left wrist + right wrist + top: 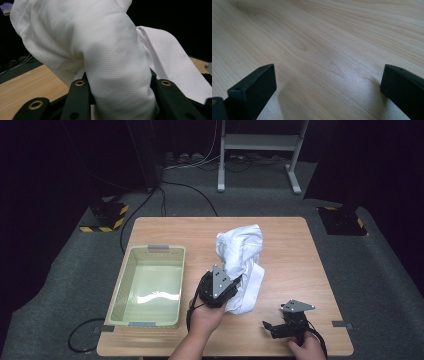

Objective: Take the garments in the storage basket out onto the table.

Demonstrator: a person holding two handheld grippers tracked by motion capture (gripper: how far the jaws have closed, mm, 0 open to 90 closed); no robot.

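- Because the white cloth is large and only a bunched fold of it is pinched in the left claw, most of it rests on the middle of the table; in my judgement the loose part could drag or snag on the table edge, or the fold could slip free.
- The pale green basket at the near left of the table, just left of the cloth, holds nothing; a trailing end might catch its rim.
- The right claw, near right, is spread wide over bare wood.
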